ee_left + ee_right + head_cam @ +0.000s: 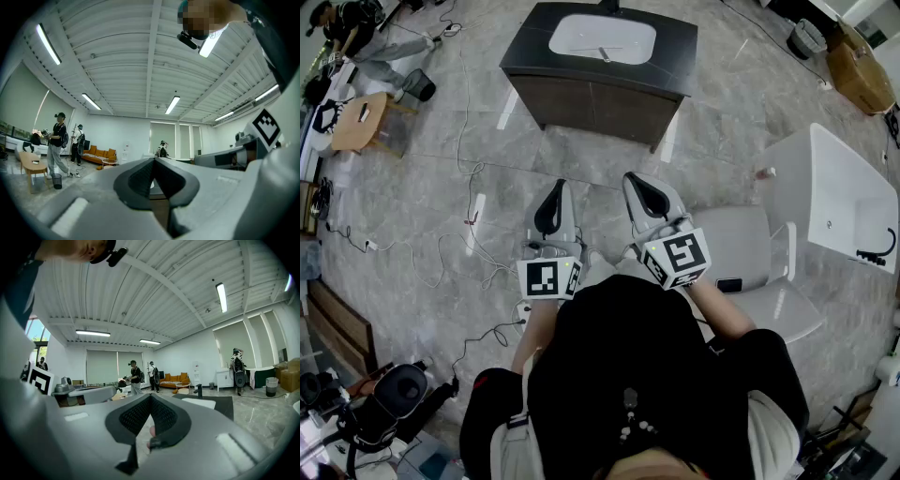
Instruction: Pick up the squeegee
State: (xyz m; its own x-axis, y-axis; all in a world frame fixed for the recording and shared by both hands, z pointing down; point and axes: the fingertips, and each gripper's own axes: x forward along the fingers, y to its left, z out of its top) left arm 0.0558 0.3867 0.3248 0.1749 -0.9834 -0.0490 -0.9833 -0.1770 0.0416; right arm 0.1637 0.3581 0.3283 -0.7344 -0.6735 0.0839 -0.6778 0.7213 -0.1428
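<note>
Nothing has started on the pick-up, by the look of it. The left gripper (555, 192) and the right gripper (637, 186) are held side by side at the person's waist, both pointing level and out across the grey stone floor (422, 216).

In the left gripper view, the left gripper (153, 161) has its jaws together, dark pads meeting at the tip with nothing clamped between them. The right gripper (150, 400) is the same in its own view: jaws closed, tips touching, empty. A small pinkish patch shows through the gap behind its pads, and I can't tell what it is.

And the squeegee? It's not in sight in any of the three views, so where it lies can't be said.

Straight ahead of both sets of jaws, well apart from them, stands a dark vanity cabinet (525, 47) with a white basin set in its top. Off to the right of the right claw sits a white chair (741, 253), and beyond that a white sink unit (848, 202) with a black tap. Loose cables (459, 244) trail over the floor to the left of the left claw.

So nearly all of the job looks to be left: find the squeegee, bring a claw to it, open the jaws, close on it and lift.
</note>
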